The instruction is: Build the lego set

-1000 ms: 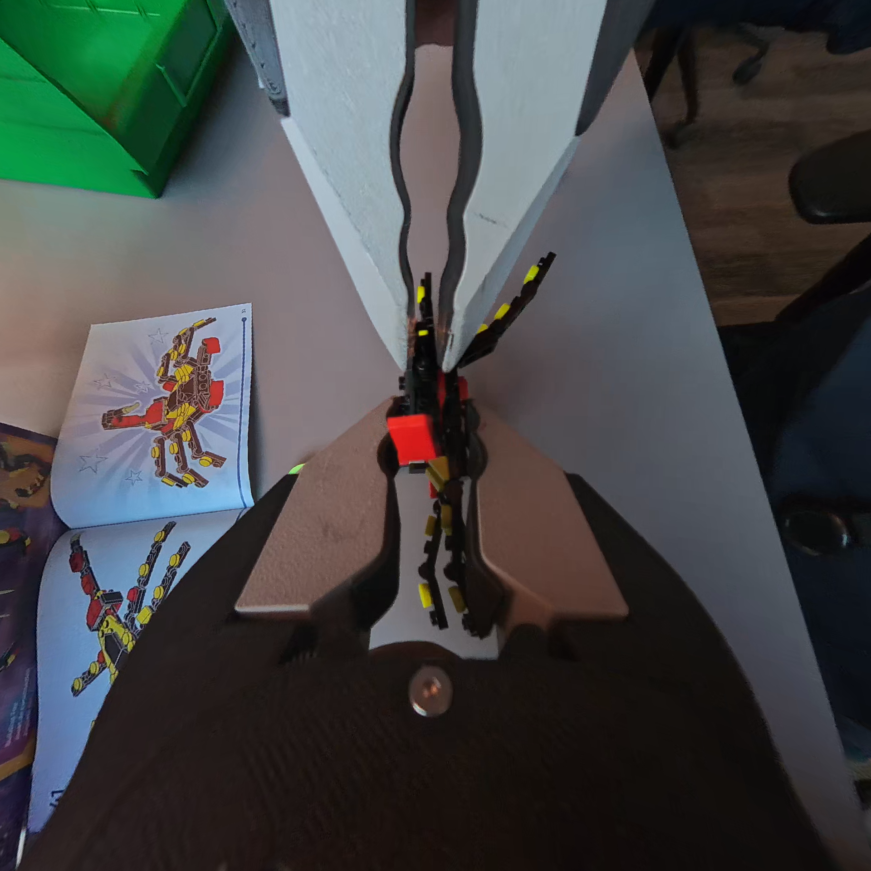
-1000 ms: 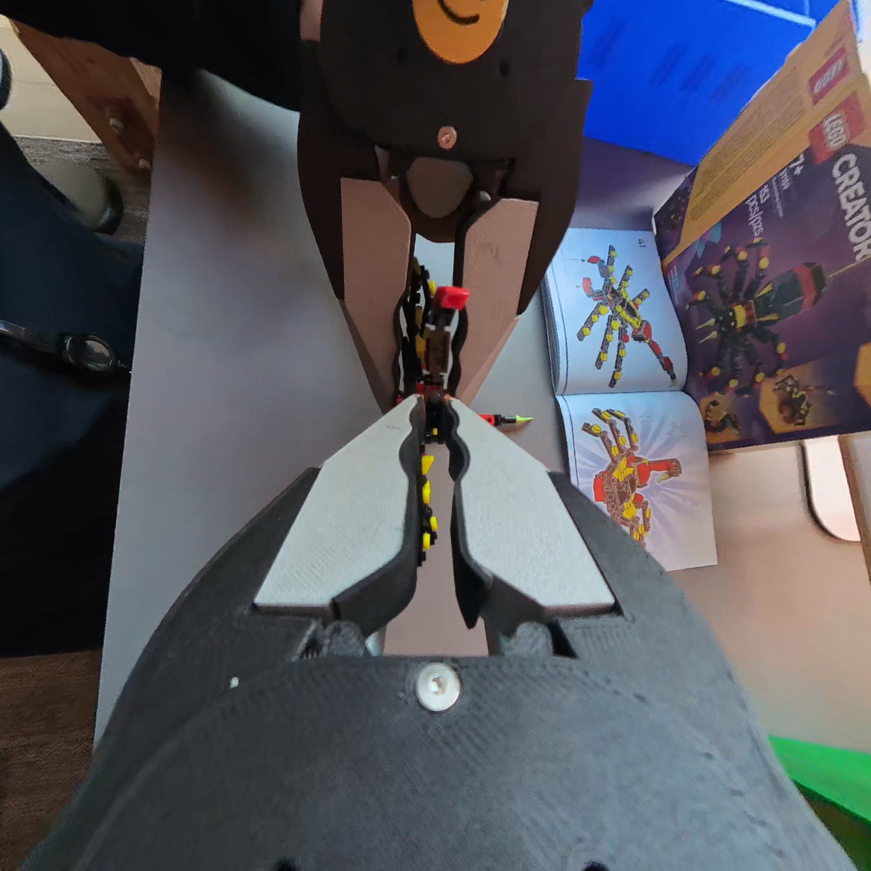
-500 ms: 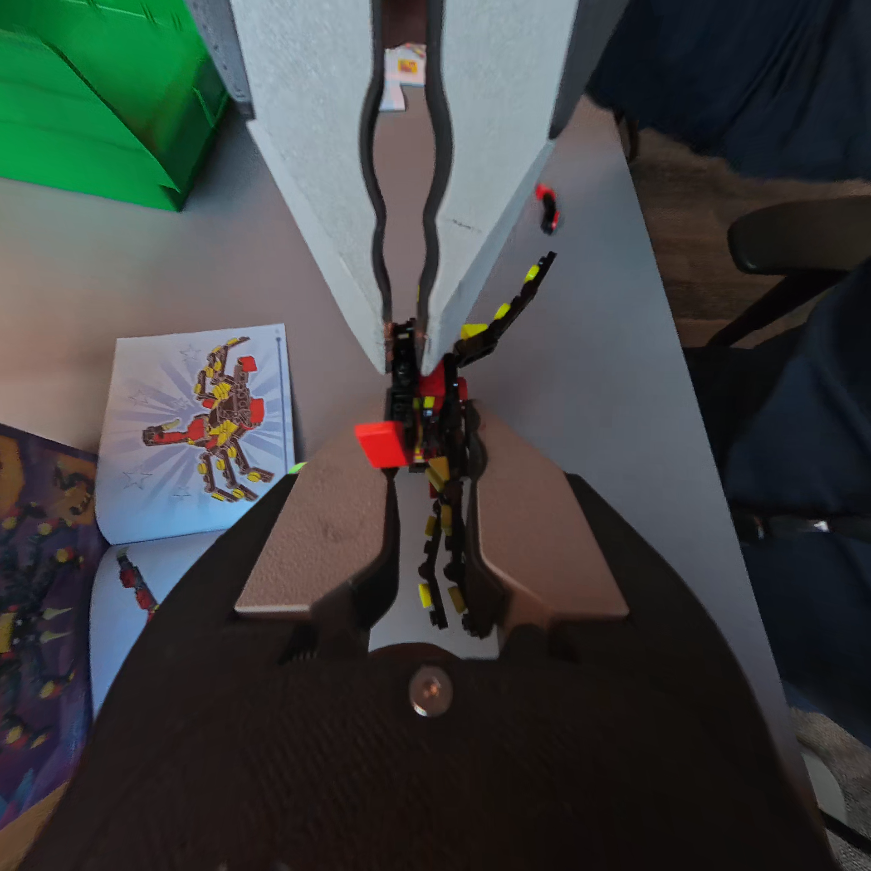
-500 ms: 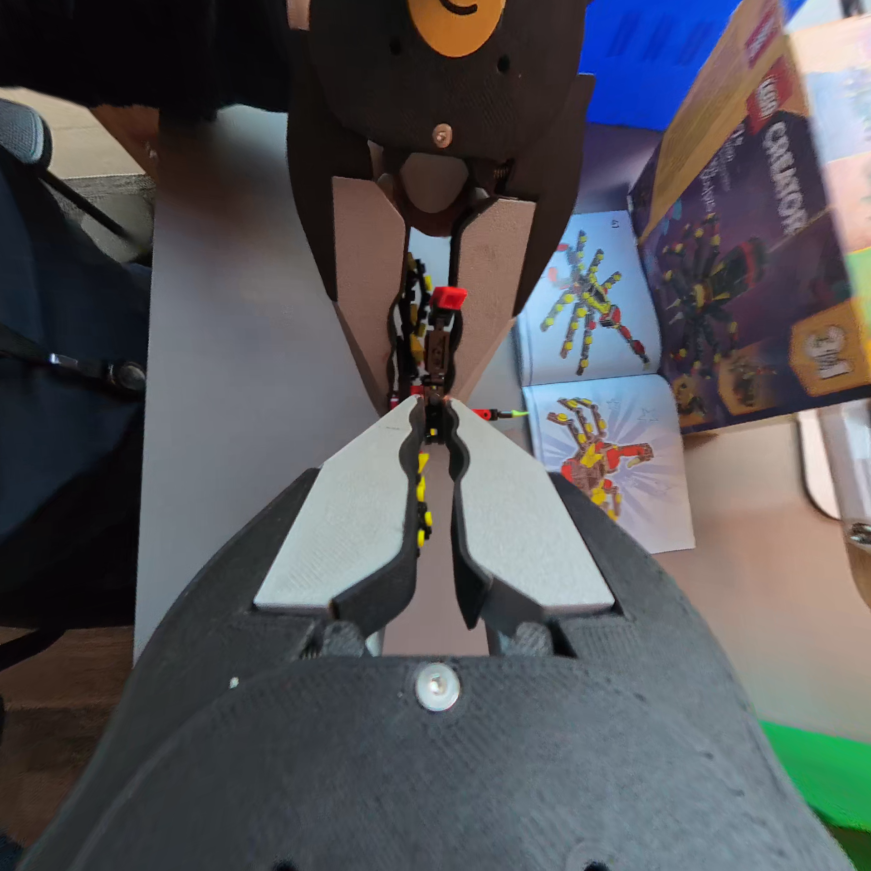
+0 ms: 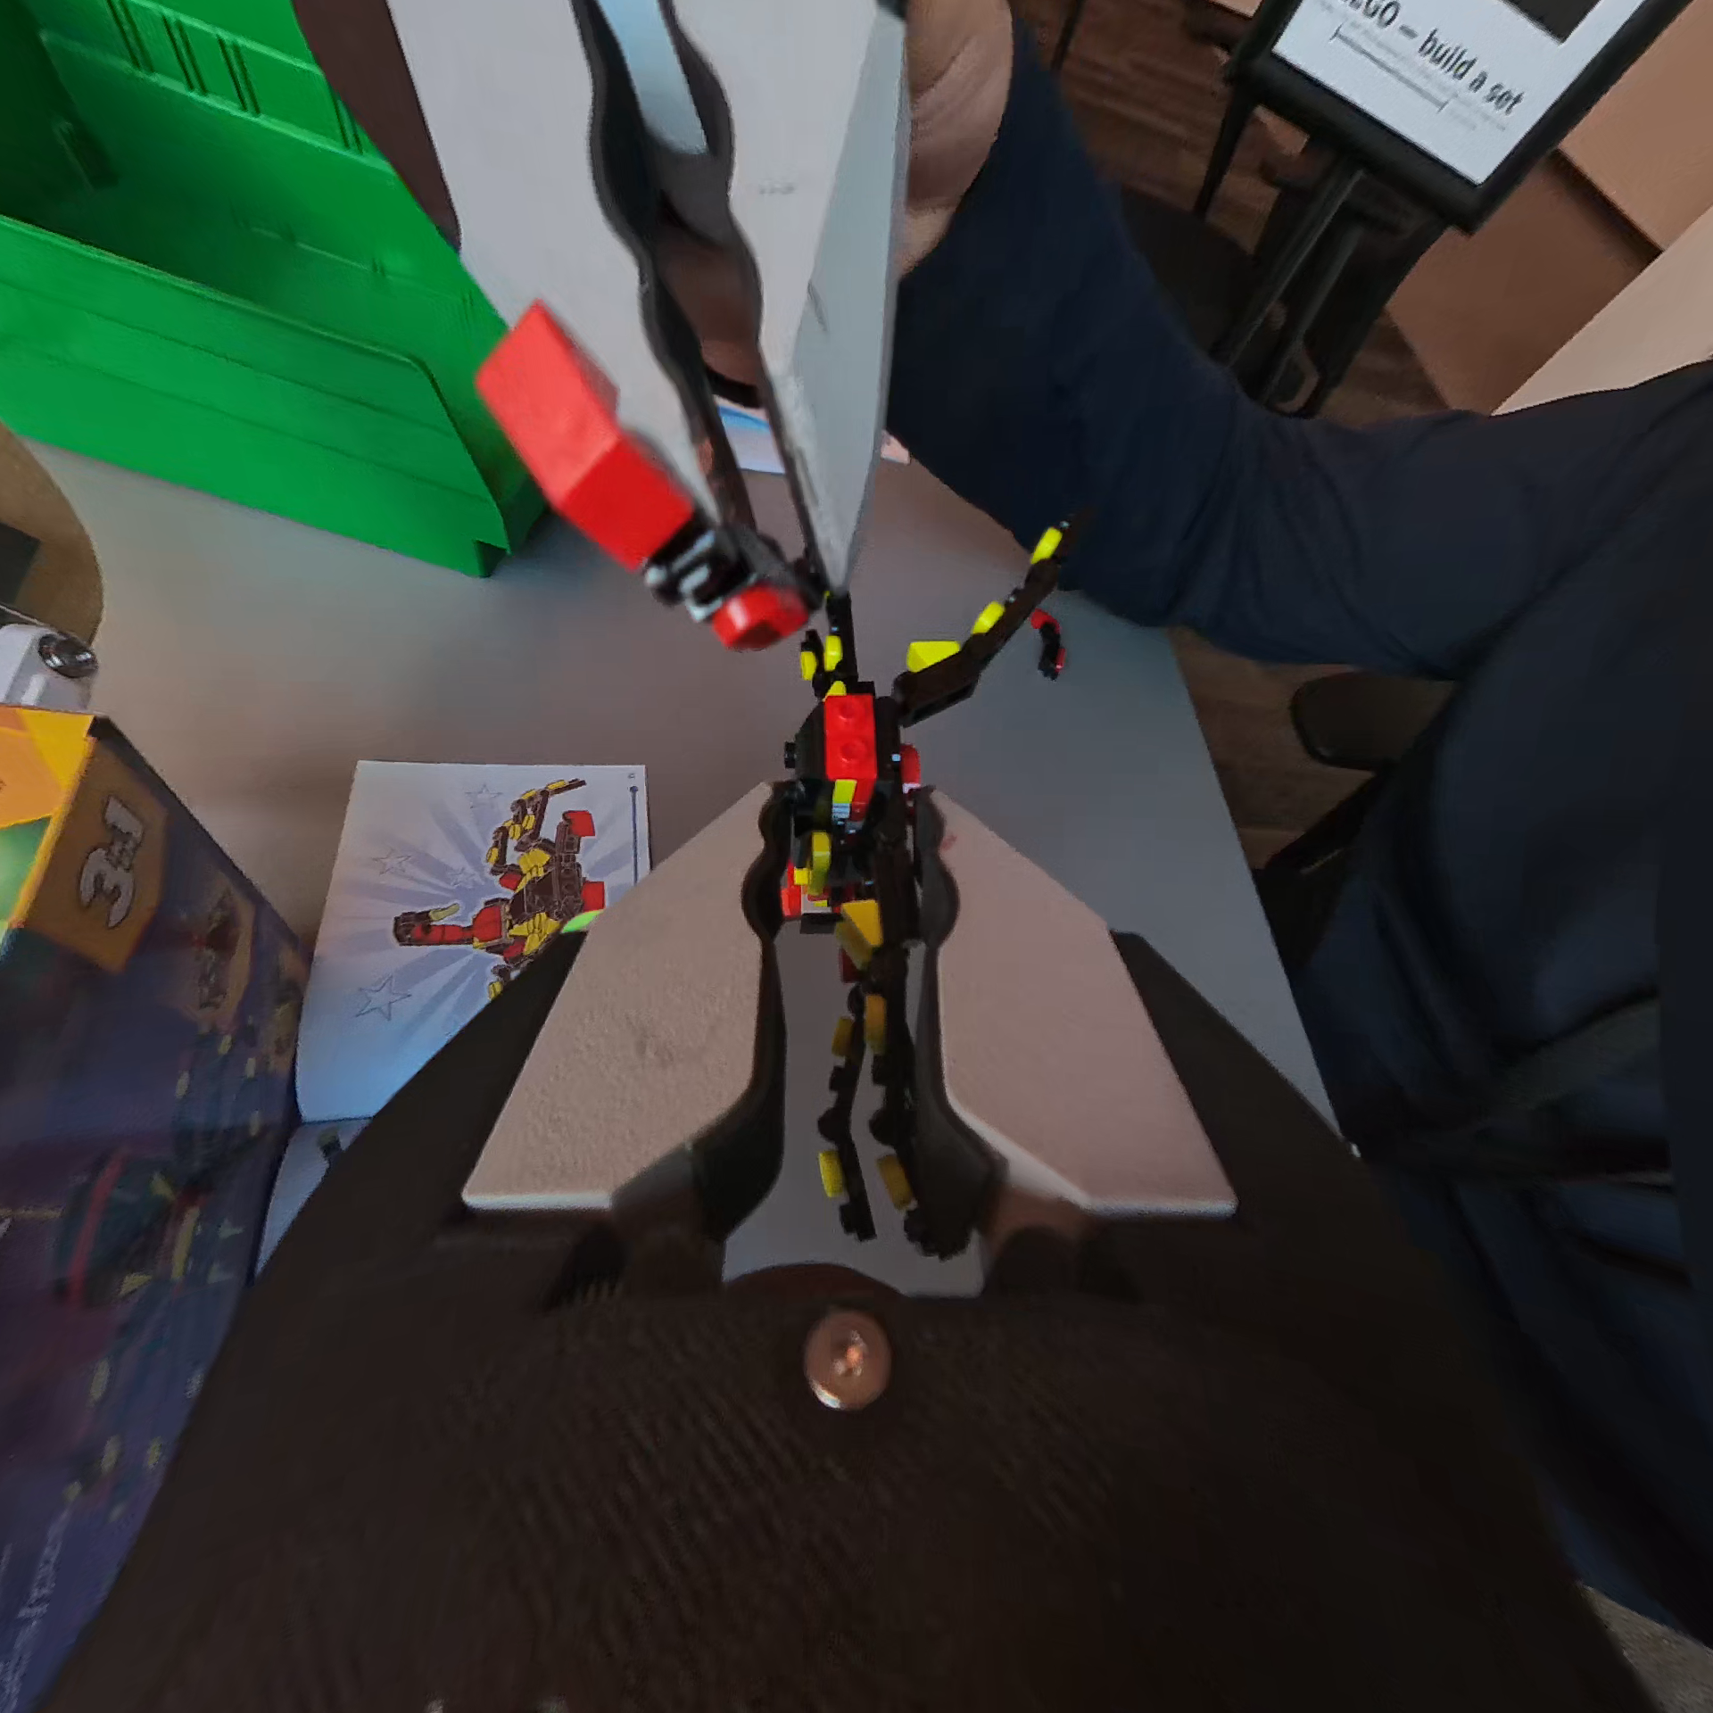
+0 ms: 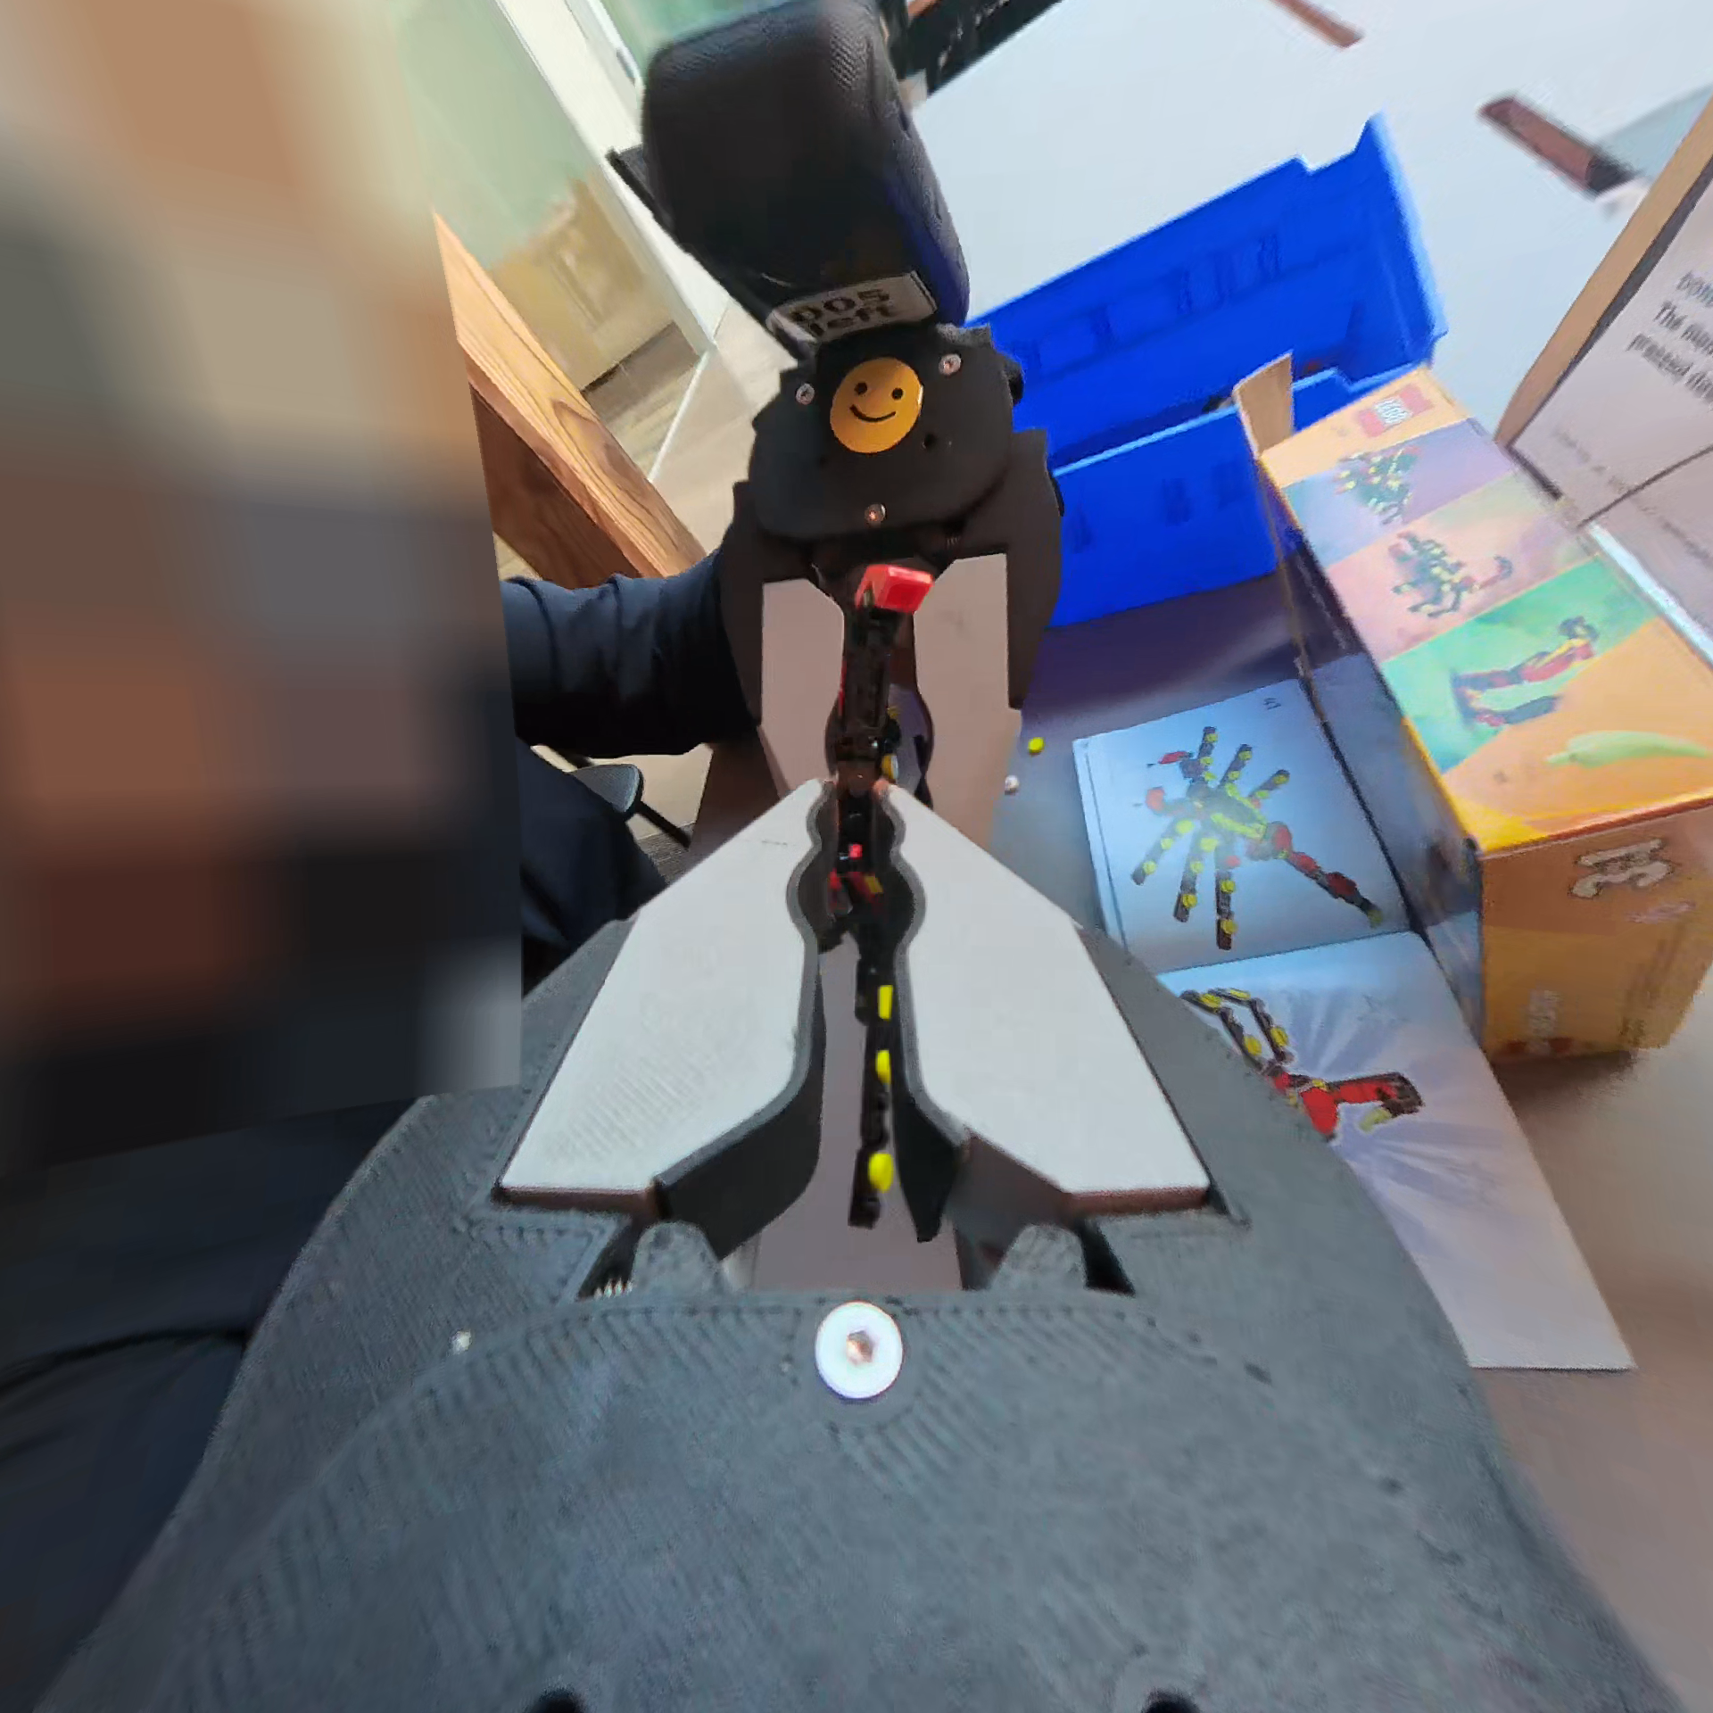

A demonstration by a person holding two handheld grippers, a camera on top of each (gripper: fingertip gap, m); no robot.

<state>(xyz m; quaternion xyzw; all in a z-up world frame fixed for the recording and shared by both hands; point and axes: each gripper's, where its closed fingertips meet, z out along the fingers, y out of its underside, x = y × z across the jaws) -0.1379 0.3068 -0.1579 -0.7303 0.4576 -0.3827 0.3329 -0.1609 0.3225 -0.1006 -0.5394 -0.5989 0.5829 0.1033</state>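
Left wrist view: left gripper [image 5: 842,834], brown pads, fingers narrow and clamped on the spider body [image 5: 848,769], a black, red and yellow lego build held above the grey table [image 5: 278,649]. Jointed legs trail back between the fingers; one leg [image 5: 992,621] angles up and right of the body.

Just above and left of the body, the right gripper [image 5: 797,575], grey pads, fingers pinched on a red-tipped segment [image 5: 593,463], red block at the far end, dark joint and small round red piece nearest the body. Segment and body look apart, or barely touching; cannot tell for certain.

Right wrist view: right gripper [image 6: 857,797] closed narrow on the same dark piece, a black and yellow leg hanging back between its fingers. Left of the body, the open instruction booklet [image 5: 482,890]; beyond it the set's box [image 5: 139,973]; green bin [image 5: 232,278] behind.

Step, as judged: fitting the rear segment to the body. Next move calls for lining the joint end up with the body's socket, then pressing straight in while the left grip stays firm.
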